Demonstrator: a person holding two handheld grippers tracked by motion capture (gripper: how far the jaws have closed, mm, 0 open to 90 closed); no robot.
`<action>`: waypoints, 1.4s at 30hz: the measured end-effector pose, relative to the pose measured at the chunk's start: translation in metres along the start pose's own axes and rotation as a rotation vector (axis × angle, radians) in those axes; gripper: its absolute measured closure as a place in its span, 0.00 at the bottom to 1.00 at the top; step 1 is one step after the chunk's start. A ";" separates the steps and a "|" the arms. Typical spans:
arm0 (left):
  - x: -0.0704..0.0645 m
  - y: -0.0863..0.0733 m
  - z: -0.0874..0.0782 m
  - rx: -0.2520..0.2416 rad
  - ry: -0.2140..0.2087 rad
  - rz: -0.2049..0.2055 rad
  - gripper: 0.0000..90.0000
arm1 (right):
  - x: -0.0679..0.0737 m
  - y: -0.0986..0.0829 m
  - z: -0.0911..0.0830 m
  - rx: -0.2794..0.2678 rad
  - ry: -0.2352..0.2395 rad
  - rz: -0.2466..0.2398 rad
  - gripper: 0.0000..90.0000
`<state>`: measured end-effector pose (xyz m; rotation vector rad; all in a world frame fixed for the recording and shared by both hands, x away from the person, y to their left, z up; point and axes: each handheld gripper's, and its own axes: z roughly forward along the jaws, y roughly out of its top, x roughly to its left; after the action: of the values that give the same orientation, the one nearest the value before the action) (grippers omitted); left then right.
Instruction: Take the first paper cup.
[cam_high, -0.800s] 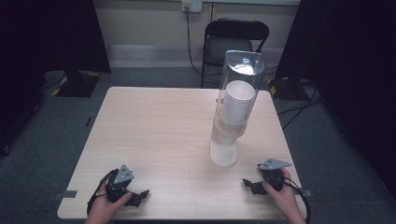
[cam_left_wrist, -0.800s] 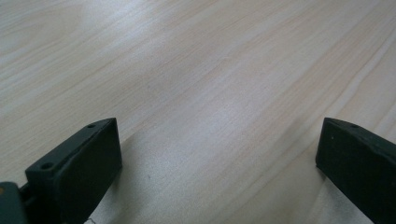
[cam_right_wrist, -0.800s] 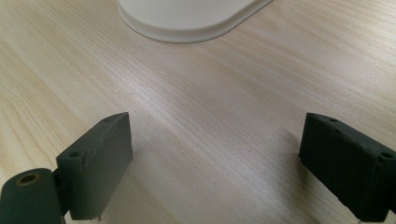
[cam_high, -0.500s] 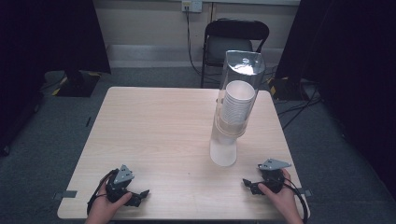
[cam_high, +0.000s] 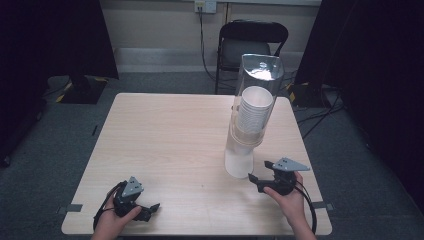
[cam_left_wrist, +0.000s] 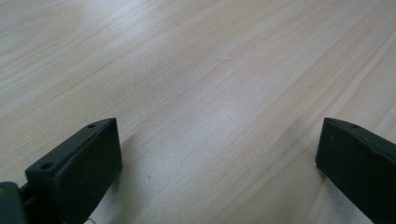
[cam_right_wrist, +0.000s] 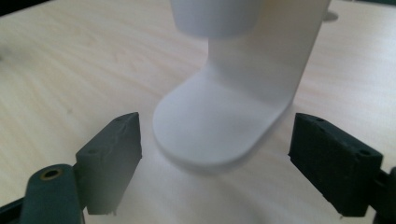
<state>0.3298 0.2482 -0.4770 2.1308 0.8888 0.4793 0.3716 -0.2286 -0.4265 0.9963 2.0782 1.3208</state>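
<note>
My right tool (cam_right_wrist: 215, 154), jaws apart, faces the cup dispenser (cam_high: 250, 120) just ahead: light, top-heavy, slick plastic—grip the lowest cup (cam_right_wrist: 215, 16).

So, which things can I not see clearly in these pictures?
- Cup dispenser, right gripper view: the top edge cuts off everything above its white base; the bottom cup is blurred.
- Number of cups in the stack, high view: too small to count behind the clear tube.
- Left gripper, high view: its jaws are too dark and small to judge; the left gripper view shows them open over the bare table.
</note>
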 end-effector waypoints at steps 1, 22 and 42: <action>0.000 0.000 0.000 0.000 0.000 0.000 0.00 | 0.001 0.005 0.004 -0.013 -0.002 -0.002 0.17; 0.001 0.001 0.001 0.001 0.003 0.004 0.00 | 0.013 0.054 0.043 -0.124 -0.055 0.006 0.17; 0.001 0.002 0.002 -0.001 0.007 -0.003 0.00 | 0.007 0.048 0.058 -0.209 -0.043 0.048 0.35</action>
<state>0.3330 0.2468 -0.4767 2.1284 0.8953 0.4857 0.4243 -0.1776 -0.4073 0.9793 1.8510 1.4919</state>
